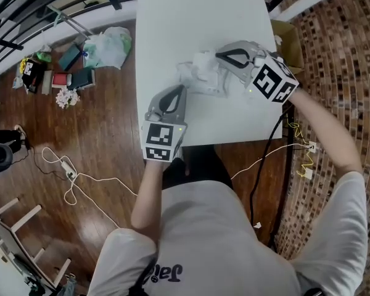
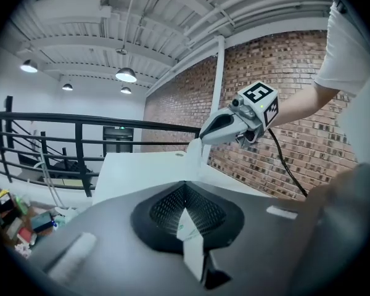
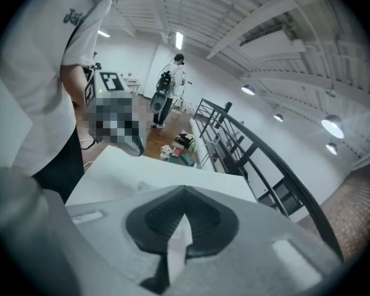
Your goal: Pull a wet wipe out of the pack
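A pale wet wipe pack [image 1: 197, 82] lies on the white table [image 1: 191, 17]. My left gripper [image 1: 180, 89] is at its near edge, shut on a white strip of the pack's film [image 2: 193, 242]. My right gripper [image 1: 219, 55] is raised above the pack's far side, shut on a white wet wipe [image 1: 203, 61] that trails down toward the pack. The wipe's pinched end [image 3: 176, 246] shows between the shut jaws in the right gripper view. In the left gripper view the right gripper [image 2: 203, 134] hangs over the table with the wipe [image 2: 195, 150] dangling from its tips.
Bags and clutter [image 1: 102, 48] lie on the wood floor left of the table. A cardboard box [image 1: 290, 39] stands at its right edge. Cables [image 1: 71, 171] run over the floor. A black railing [image 2: 80, 140] stands beyond the table, and a person [image 3: 168, 91] stands far off.
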Demonstrator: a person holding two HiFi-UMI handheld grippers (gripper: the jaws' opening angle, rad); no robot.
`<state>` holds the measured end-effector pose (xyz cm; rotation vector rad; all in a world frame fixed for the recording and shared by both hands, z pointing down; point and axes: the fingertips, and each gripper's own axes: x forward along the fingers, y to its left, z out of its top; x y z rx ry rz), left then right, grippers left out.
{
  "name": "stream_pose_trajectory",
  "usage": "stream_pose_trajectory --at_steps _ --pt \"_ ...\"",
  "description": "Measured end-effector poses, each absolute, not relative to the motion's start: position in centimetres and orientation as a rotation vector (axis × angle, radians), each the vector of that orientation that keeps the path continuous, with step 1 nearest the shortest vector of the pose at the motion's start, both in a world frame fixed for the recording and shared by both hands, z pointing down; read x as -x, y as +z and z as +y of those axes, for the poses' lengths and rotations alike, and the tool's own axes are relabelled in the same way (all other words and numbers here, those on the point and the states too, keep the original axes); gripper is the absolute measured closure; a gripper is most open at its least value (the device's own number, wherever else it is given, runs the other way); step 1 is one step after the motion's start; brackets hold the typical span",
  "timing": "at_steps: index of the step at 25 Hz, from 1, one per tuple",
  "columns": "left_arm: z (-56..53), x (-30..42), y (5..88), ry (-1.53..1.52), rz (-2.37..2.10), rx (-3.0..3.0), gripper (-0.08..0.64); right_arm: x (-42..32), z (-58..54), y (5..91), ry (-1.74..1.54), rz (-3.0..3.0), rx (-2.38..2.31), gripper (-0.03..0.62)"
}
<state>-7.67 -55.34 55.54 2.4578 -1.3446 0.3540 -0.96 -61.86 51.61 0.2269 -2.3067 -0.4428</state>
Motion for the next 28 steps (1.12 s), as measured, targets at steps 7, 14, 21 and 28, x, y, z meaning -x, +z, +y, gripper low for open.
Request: stream_pose_trajectory --at_steps 7,14,21,28 --pt "-55.3 6.1 53.3 0.323 -1.309 -2.518 0.543 -3.5 -63.5 43.6 -0.341 -2.381 -0.527 0.603" --pt "-53.8 1.3 54.3 0.359 -1.153 -2.584 0.543 -12.1 -61.0 47.9 -0.247 -2.206 -0.657 0.603" --pt "-52.3 -2.9 56.4 0.425 -1.001 -2.619 0.543 -17.3 -58.2 58.1 0.003 -2.101 -0.73 0.601" --pt "-51.0 -3.2 57.6 0.471 -0.979 -2.614 0.543 -18.2 -55.9 66.0 0.222 -2.002 -0.783 0.601"
